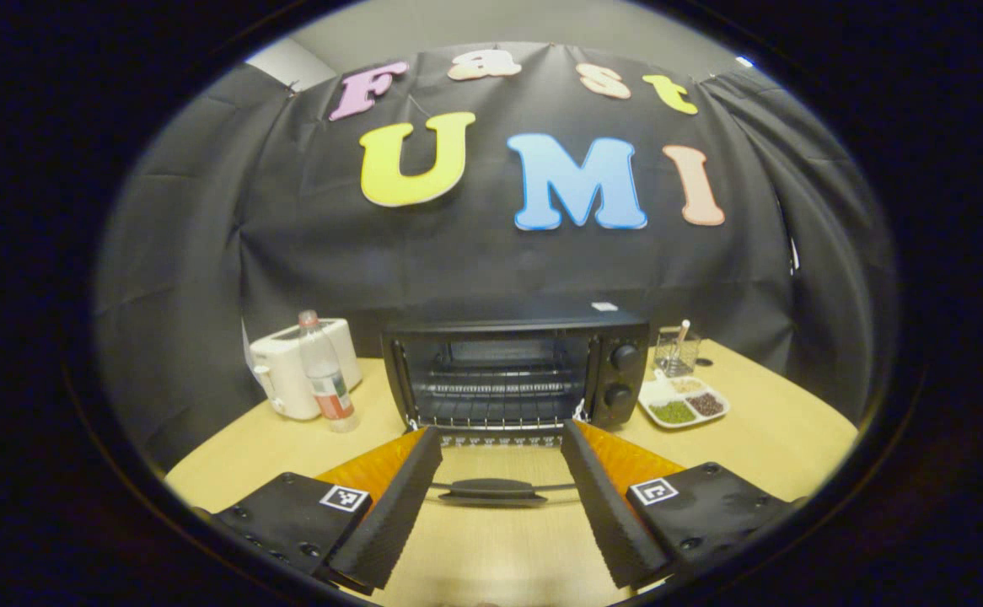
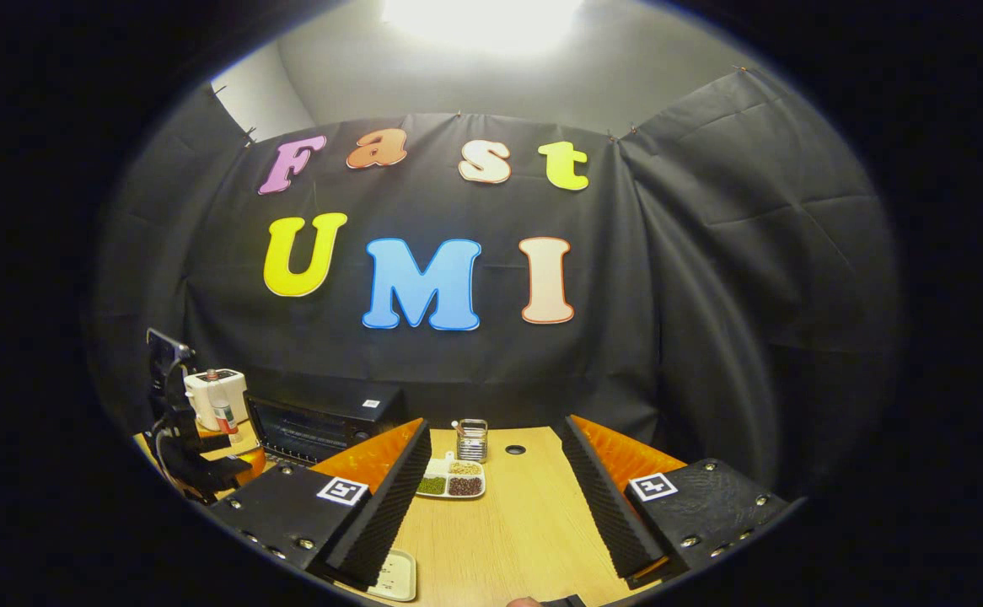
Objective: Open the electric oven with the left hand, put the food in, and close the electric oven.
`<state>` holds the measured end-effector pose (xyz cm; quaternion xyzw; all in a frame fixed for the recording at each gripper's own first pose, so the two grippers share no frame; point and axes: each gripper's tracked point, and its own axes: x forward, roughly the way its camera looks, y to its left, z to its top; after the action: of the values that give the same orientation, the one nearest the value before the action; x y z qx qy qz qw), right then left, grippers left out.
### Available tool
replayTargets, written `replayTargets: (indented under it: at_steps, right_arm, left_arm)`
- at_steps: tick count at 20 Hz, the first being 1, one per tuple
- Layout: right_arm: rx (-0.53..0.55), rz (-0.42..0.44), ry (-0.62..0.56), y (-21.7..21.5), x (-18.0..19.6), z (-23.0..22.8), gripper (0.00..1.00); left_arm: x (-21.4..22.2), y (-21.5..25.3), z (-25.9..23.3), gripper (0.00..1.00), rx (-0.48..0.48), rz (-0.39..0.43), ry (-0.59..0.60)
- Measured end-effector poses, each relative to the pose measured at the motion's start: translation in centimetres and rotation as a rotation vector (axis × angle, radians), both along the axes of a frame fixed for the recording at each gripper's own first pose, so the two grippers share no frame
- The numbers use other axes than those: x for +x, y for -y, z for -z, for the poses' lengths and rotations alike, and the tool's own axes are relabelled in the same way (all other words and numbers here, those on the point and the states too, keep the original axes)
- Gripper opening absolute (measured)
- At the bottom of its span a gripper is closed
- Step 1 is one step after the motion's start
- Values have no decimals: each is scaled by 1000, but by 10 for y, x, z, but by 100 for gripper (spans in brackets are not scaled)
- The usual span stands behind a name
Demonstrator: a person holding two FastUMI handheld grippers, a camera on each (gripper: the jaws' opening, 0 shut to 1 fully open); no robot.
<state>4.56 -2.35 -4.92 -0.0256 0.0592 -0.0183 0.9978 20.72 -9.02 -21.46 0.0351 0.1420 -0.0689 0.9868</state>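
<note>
The black electric oven (image 1: 515, 371) stands at the middle of the table with its glass door folded down flat toward me. Wire racks show inside the cavity. The door's dark handle (image 1: 491, 491) lies between the fingers of my left gripper (image 1: 500, 432), which is open and does not press on it. A white divided plate of food (image 1: 682, 400) sits to the right of the oven. In the right gripper view, my right gripper (image 2: 496, 424) is open and holds nothing, with the divided plate (image 2: 451, 480) ahead of it. The oven (image 2: 314, 426) and the left gripper (image 2: 196, 455) are at the far left.
A white toaster (image 1: 302, 371) and a plastic bottle (image 1: 324, 379) stand left of the oven. A glass holder (image 1: 675, 350) stands behind the divided plate. A small cream tray (image 2: 394, 577) lies by the right gripper's left finger. A hole (image 2: 515, 449) marks the wooden table.
</note>
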Motion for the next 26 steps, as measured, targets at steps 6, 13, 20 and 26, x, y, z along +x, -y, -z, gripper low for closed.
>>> replayTargets:
  at_steps: [6,13,20,26]
  right_arm:
    - [45,-109,-53,-13,-7,16,97]
    - [94,-223,-167,-29,-14,53,97]
    - [184,-361,-413,-56,-32,118,97]
    - [313,-422,-677,-80,-49,177,98]
  left_arm:
    - [-39,-10,-87,97,-26,-33,143]
    - [-95,-24,-141,97,-9,-56,229]
    - [-136,-36,-164,100,-23,-133,256]
    - [-140,-58,-181,100,11,-169,281]
